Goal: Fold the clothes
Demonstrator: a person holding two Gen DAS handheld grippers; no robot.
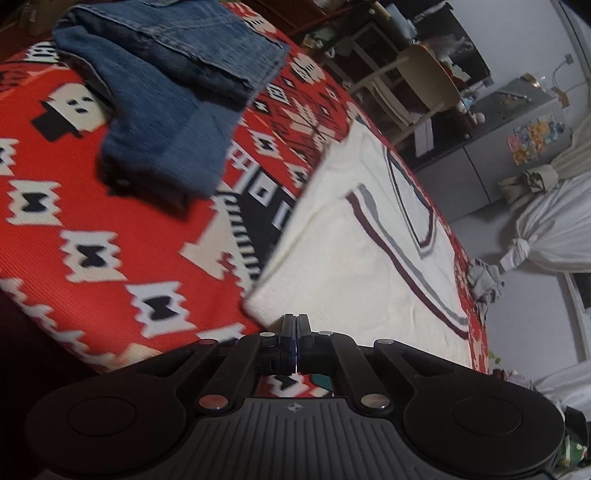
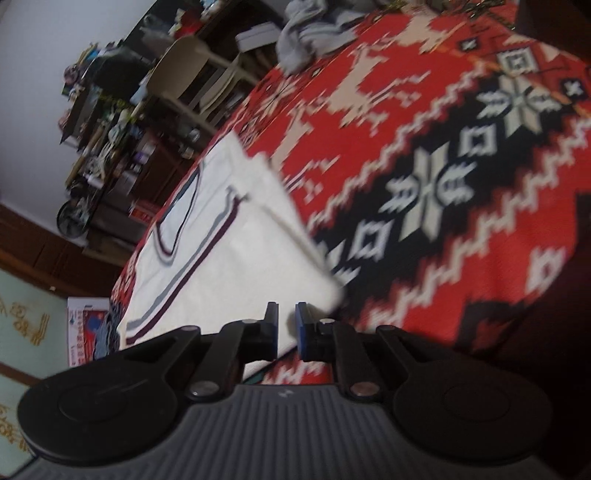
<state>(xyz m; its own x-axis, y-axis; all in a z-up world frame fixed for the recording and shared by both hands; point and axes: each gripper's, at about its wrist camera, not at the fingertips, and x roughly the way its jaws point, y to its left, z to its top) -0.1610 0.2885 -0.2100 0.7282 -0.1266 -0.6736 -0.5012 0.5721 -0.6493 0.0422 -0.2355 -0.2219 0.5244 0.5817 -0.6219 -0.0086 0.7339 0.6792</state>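
A red woven blanket with black-and-cream patterns (image 1: 110, 221) covers the surface. On it lie one cream knitted sweater with maroon-and-grey stripes (image 1: 351, 258), one pair of folded blue denim jeans (image 1: 166, 110) and one crumpled grey garment (image 2: 310, 33). The left gripper (image 1: 295, 325) tilts down over the sweater's corner, jaws pressed together, holding nothing. The right gripper (image 2: 286, 325) tilts down likewise, jaws slightly apart, empty.

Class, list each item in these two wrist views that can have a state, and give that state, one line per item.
Jeans: folded, on the blanket.
Cream sweater: folded flat, on the blanket.
Grey garment: crumpled, unfolded.
Left gripper: shut, empty.
Right gripper: slightly open, empty.
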